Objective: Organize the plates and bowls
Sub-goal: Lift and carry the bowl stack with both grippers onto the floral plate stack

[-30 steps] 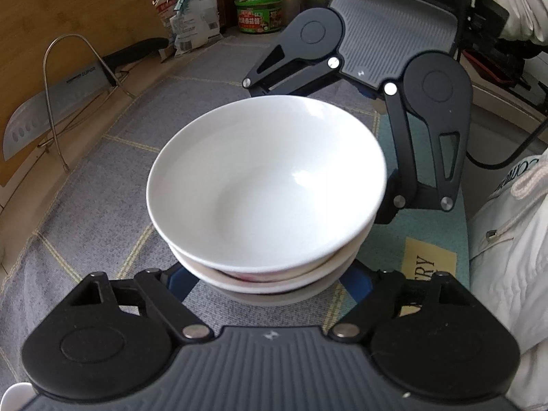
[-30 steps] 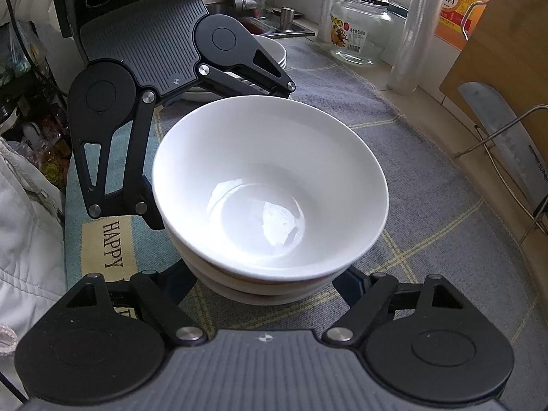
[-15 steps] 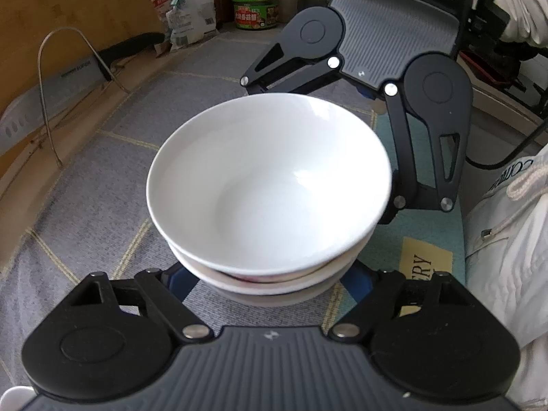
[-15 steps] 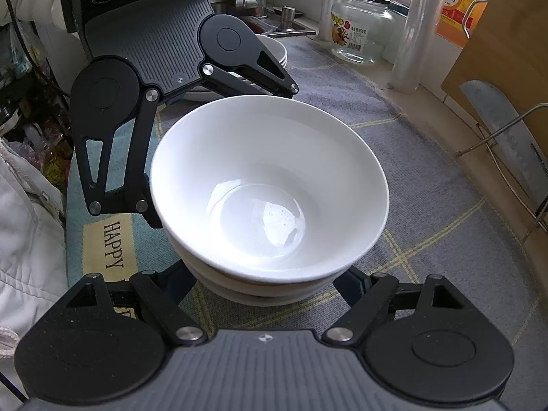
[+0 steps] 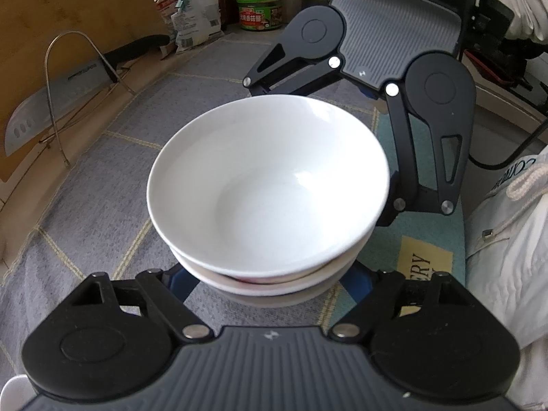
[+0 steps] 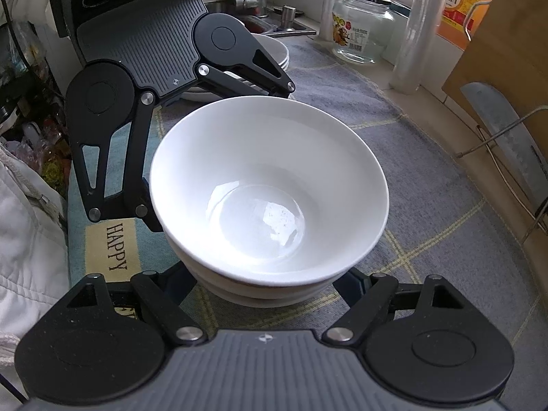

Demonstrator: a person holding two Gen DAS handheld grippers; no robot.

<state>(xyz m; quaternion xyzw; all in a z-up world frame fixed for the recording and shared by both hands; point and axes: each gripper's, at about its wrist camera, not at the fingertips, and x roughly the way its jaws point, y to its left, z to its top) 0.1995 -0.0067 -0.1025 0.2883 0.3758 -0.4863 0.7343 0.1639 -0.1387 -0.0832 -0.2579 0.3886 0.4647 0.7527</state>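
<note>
White china fills the left wrist view: a stack of bowls [image 5: 267, 185], at least three nested, sits centred over a grey checked cloth [image 5: 102, 205]. The left gripper [image 5: 270, 284] reaches in from the near edge with its fingers [image 5: 181, 281] spread to either side of the lowest bowl's base; their tips are hidden under the china, so whether they pinch it cannot be told. The right gripper [image 5: 315, 152] faces it from the far side, one finger behind the rim and one at the right flank. At far left a knife [image 5: 30, 123] leans in a wire rack [image 5: 54, 78] against a wooden board [image 5: 68, 7], and a white sleeve [image 5: 507, 274] shows at right. In the right wrist view the same stack lies between the right gripper's blue-tipped fingers [image 6: 352, 284], again spread wide around the base with the tips out of sight, so the grip cannot be judged here either. A pile of plates [image 6: 277, 51] stands behind the opposing gripper at far left, and a glass jar [image 6: 363, 30] stands farther back by the window. Compared with the frames of the preceding second, almost nothing has changed: the stack keeps its place between both pairs of fingers and the surroundings have barely shifted. This suggests a steady two-handed hold or pause; the bowls appear already gathered, and setting the stack at its final spot probably remains.
</note>
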